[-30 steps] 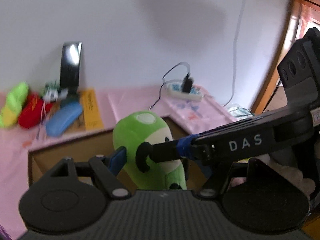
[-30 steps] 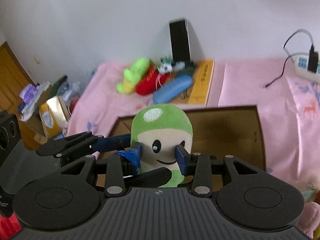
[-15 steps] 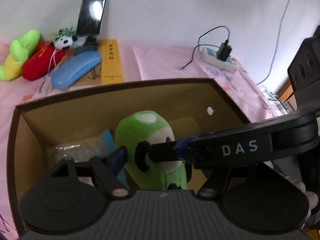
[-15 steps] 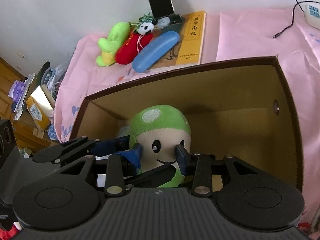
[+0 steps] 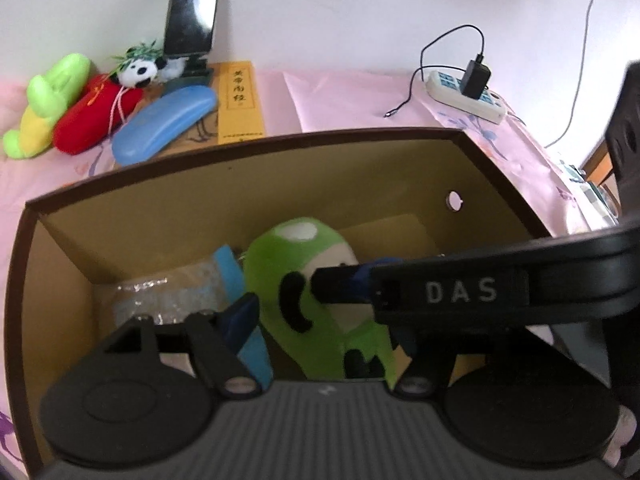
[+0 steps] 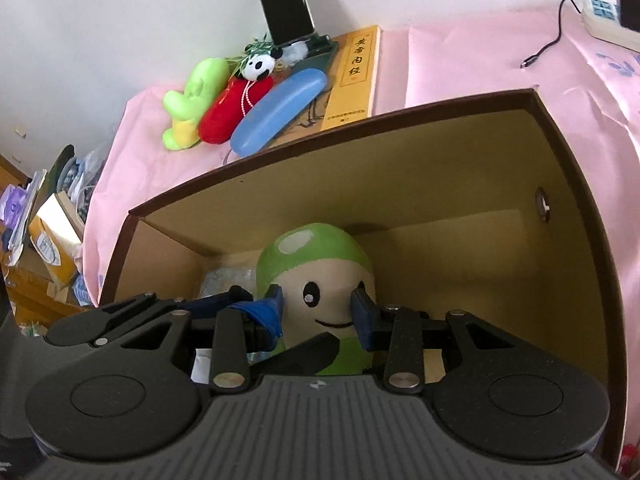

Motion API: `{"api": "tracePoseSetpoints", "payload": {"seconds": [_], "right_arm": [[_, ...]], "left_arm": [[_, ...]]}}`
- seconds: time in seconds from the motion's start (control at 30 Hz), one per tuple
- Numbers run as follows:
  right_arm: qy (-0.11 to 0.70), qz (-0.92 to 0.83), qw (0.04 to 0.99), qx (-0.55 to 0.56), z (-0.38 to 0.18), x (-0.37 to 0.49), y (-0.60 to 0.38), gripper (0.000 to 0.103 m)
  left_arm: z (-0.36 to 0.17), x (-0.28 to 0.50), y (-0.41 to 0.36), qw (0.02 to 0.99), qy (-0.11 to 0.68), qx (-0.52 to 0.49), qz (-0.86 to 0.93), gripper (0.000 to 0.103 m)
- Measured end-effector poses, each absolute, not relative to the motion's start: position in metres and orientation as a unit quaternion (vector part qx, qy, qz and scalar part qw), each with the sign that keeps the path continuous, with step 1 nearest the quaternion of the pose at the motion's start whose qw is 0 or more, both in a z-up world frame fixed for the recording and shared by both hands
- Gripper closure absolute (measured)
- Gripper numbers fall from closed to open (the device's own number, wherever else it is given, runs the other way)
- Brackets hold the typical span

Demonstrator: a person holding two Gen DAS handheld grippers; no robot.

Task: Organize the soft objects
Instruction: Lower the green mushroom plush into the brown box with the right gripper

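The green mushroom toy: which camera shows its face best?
The right wrist view: the green mushroom toy faces it, one eye and its smile showing between the jaws. The left wrist view shows it side-on, partly behind the other tool.

We are in a lived-in home, likely a bedroom. A pink floral cloth (image 5: 340, 96) covers the surface against a plain white wall (image 5: 340, 8). On it we see plush toys, among them a panda (image 5: 138, 70) and a green figure (image 6: 196, 96), beside a blue glasses case (image 5: 164, 124), a yellow book (image 5: 240, 102) and a propped phone (image 5: 194, 8). A power strip (image 5: 466, 98) with a charger plugged in trails its cable across the cloth. At left in the right wrist view, cluttered boxes and papers (image 6: 44, 224) crowd wooden furniture.
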State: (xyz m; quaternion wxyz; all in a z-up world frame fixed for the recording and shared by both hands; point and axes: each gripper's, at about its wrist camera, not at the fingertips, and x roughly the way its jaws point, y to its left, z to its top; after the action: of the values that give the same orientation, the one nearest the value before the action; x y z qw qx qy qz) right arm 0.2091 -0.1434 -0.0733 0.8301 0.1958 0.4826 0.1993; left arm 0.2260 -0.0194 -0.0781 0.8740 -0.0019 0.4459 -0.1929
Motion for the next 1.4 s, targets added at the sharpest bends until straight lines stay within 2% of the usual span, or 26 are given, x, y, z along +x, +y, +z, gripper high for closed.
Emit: {"api": "tracePoseSetpoints", "payload": {"seconds": [0.23, 0.73, 1.4], "right_arm": [[0.484, 0.19, 0.819, 0.244, -0.082, 0.21, -0.153, 0.081], [0.469, 0.184, 0.84, 0.2, -0.077, 0.206, -0.141, 0.081], [0.47, 0.189, 0.837, 0.204, -0.079, 0.206, -0.14, 0.081]], "left_arm": [[-0.08, 0.229, -0.02, 0.874, 0.453, 0.002, -0.175, 0.033], [-0.081, 0.227, -0.026, 0.878, 0.45, 0.018, -0.163, 0.032], [-0.081, 0.229, -0.027, 0.875, 0.459, 0.025, -0.155, 0.025]]}}
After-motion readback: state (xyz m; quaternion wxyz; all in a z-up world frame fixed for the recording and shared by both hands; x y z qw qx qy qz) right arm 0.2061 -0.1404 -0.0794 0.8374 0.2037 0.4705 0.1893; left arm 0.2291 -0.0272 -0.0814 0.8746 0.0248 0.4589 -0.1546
